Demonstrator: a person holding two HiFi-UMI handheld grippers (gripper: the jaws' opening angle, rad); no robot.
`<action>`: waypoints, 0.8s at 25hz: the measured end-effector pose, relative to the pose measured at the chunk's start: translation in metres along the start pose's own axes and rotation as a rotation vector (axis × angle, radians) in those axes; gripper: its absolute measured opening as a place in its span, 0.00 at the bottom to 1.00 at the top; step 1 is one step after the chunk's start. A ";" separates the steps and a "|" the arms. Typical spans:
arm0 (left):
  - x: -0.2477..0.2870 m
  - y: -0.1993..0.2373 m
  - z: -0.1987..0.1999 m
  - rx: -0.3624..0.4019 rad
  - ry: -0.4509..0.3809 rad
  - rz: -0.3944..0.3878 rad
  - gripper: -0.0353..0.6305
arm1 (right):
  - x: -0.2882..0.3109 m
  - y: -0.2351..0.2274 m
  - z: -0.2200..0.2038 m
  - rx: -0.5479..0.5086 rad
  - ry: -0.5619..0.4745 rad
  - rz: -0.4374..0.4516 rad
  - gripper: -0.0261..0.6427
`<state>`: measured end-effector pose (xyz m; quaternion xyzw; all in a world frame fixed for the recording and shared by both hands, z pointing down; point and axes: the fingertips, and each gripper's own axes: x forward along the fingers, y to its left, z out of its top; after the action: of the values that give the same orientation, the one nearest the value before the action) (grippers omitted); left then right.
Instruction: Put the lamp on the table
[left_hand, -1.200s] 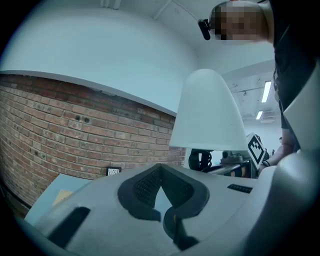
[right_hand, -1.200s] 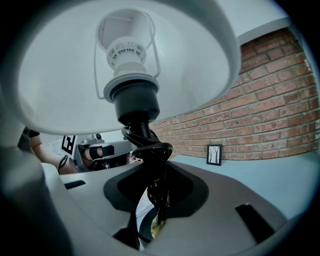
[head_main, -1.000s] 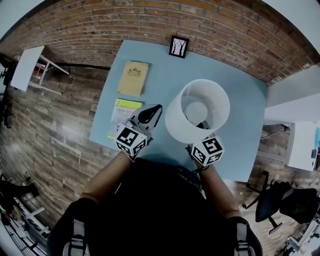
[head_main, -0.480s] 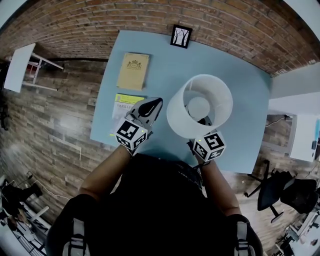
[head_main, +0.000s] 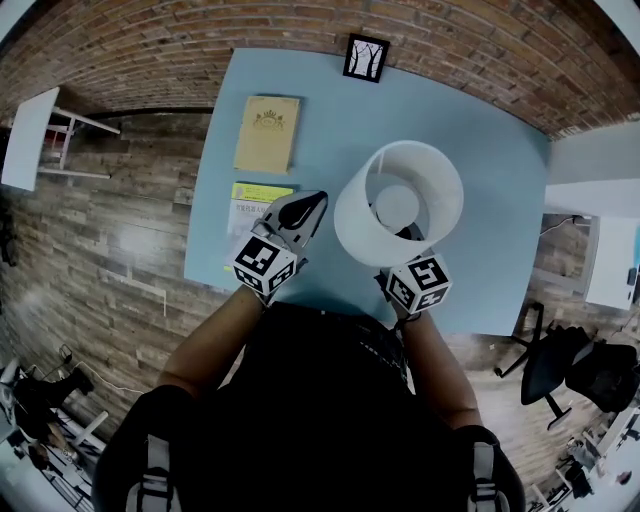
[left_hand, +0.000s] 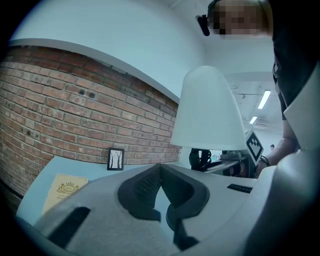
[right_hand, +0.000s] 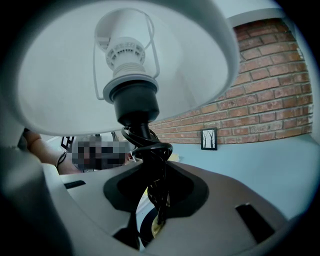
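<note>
Lamp (head_main: 398, 205) carried slightly farther over table (head_main: 480, 170) since earlier frame; my right gripper (right_hand: 155, 197) clamps cord-wrapped stem; my left gripper (left_hand: 160, 169) closed, empty; lamp apparently airborne; set-down pending.

Table (head_main: 490, 170): right half and far middle are bare, open for a pass. Left side is taken: tan book (head_main: 267, 134) at the far left, yellow booklet (head_main: 252, 207) just nearer. Picture frame (head_main: 365, 58) stands upright at the far edge, and the brick wall (head_main: 200, 40) behind it closes that side. Lamp (head_main: 398, 205) shade fills the space over the near middle, its stem clamped in the right gripper (right_hand: 155, 175). Left gripper (head_main: 312, 203), jaws together, sits just beside the shade by the booklet's right edge, with only a narrow gap between them. Office chair (head_main: 560, 365) stands off the table's near right corner.
</note>
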<state>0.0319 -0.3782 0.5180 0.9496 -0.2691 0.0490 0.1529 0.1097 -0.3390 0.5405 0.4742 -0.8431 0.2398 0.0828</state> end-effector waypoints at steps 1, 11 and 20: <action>0.001 0.002 -0.002 -0.003 0.003 -0.003 0.07 | 0.003 -0.002 -0.002 0.002 0.004 -0.003 0.18; 0.013 0.025 -0.030 -0.038 0.042 0.000 0.07 | 0.032 -0.024 -0.026 0.011 0.038 -0.009 0.18; 0.023 0.040 -0.051 -0.059 0.078 0.004 0.07 | 0.062 -0.045 -0.048 0.005 0.068 0.013 0.18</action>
<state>0.0303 -0.4055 0.5810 0.9416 -0.2663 0.0782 0.1908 0.1099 -0.3824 0.6202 0.4603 -0.8424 0.2584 0.1087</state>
